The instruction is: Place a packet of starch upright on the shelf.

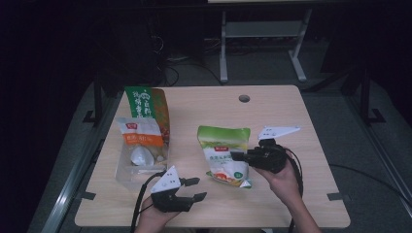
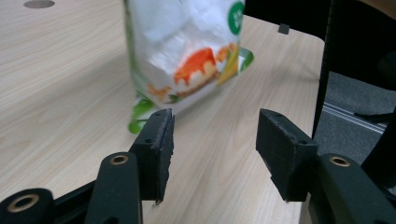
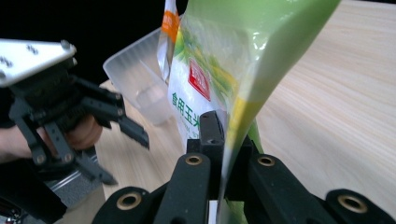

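Green-and-white starch bag (image 1: 224, 154) stands mid-table, pinched along its side edge by the right gripper (image 1: 238, 156), a clenched grip that likely keeps it upright. Nearer the person, just left of the bag, the left gripper (image 1: 193, 188) hangs released and empty. Beyond, left of the bag, a clear plastic tub (image 1: 127, 171) holds an orange packet (image 1: 141, 138) and a tall green pouch (image 1: 148, 108), crowding that side.
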A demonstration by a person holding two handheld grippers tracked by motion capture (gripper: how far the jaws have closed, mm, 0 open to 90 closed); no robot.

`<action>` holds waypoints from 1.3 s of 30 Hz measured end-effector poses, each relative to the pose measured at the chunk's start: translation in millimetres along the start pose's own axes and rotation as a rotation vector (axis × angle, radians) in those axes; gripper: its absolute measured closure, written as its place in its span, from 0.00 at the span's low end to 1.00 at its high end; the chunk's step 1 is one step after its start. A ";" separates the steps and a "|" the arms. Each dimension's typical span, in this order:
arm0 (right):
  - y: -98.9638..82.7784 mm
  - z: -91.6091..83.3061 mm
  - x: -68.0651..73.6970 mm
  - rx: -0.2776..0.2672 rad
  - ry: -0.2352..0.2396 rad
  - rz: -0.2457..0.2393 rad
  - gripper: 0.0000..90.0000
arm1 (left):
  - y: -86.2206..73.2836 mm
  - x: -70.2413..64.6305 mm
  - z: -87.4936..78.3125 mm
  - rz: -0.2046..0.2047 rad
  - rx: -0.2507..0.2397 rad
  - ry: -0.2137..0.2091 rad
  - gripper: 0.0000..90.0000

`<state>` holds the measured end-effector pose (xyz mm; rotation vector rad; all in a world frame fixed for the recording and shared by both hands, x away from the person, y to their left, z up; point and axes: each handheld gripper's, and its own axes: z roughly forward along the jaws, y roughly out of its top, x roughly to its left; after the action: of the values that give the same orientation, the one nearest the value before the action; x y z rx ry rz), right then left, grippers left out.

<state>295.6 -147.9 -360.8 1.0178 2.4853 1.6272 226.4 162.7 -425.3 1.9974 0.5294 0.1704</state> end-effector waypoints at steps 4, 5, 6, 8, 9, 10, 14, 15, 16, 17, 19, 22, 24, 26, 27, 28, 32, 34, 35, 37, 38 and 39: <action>11.0 4.4 0.7 0.002 0.012 0.006 0.99 | -1.8 -2.1 0.2 0.015 0.003 -0.004 0.49; 13.7 5.9 1.4 0.003 0.014 0.002 0.99 | -2.3 -2.2 0.1 0.019 0.007 -0.002 0.49; 16.3 7.4 2.0 0.005 0.018 0.001 0.99 | -3.2 -2.5 0.4 0.018 0.006 -0.006 0.48; 22.2 11.1 4.1 0.007 0.020 -0.007 0.99 | -4.7 -2.4 0.8 0.010 0.002 -0.017 0.46; 24.2 12.3 4.7 0.010 0.023 -0.007 0.99 | -4.9 -2.1 0.9 0.012 -0.002 -0.024 0.45; 26.9 14.3 5.2 0.010 0.025 -0.010 0.99 | -4.9 -2.8 0.8 0.013 -0.001 -0.026 0.45; 38.6 22.5 7.9 0.011 0.038 -0.014 0.99 | -4.5 -5.5 -0.2 0.032 -0.015 -0.026 0.43; 41.5 24.2 9.3 0.013 0.042 -0.011 0.99 | -4.6 -5.8 -0.4 0.036 -0.015 -0.023 0.42; 43.6 25.6 10.0 0.012 0.045 -0.013 0.99 | -4.8 -6.5 -0.4 0.031 -0.017 -0.025 0.42; 46.5 27.6 10.8 0.011 0.047 -0.019 0.99 | -4.7 -6.3 -1.2 0.041 -0.008 -0.025 0.41; 51.9 31.8 13.2 0.012 0.054 -0.024 0.99 | -4.9 -7.2 -1.0 0.041 -0.017 -0.025 0.40; 59.0 38.4 16.6 0.013 0.064 -0.033 0.99 | -5.1 -8.7 -1.0 0.047 -0.013 -0.027 0.40; 64.6 43.7 20.1 0.017 0.075 -0.043 0.99 | -5.5 -9.7 -0.7 0.065 0.000 -0.030 0.41; 68.9 47.8 22.9 0.021 0.079 -0.053 0.99 | -5.5 -10.9 -0.2 0.064 0.000 -0.030 0.41; 71.3 49.9 24.4 0.027 0.086 -0.055 0.99 | -5.3 -11.3 -0.5 0.062 0.004 -0.032 0.40; 73.6 52.2 25.9 0.030 0.090 -0.060 0.99 | -5.4 -11.6 -0.2 0.062 0.001 -0.035 0.40; 82.9 63.4 33.1 0.033 0.112 -0.085 0.99 | -5.6 -12.4 -0.3 0.067 0.004 -0.040 0.40; 86.6 68.7 36.9 0.032 0.129 -0.089 0.99 | -5.8 -13.1 -0.3 0.068 -0.002 -0.041 0.39; 88.0 71.0 37.8 0.033 0.134 -0.093 0.99 | -5.8 -13.5 -0.3 0.064 -0.002 -0.044 0.39; 91.9 76.6 41.0 0.034 0.145 -0.094 0.99 | -5.8 -13.9 -0.1 0.068 -0.002 -0.043 0.38; 94.2 79.6 43.0 0.038 0.149 -0.096 0.99 | -5.9 -14.1 -0.1 0.068 -0.004 -0.043 0.38; 95.5 81.6 44.0 0.038 0.155 -0.097 0.99 | -5.9 -14.4 0.2 0.071 -0.007 -0.043 0.38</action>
<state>337.2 -34.3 -305.5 0.7882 2.6263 1.6976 211.8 158.5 -429.0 2.0095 0.4309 0.1724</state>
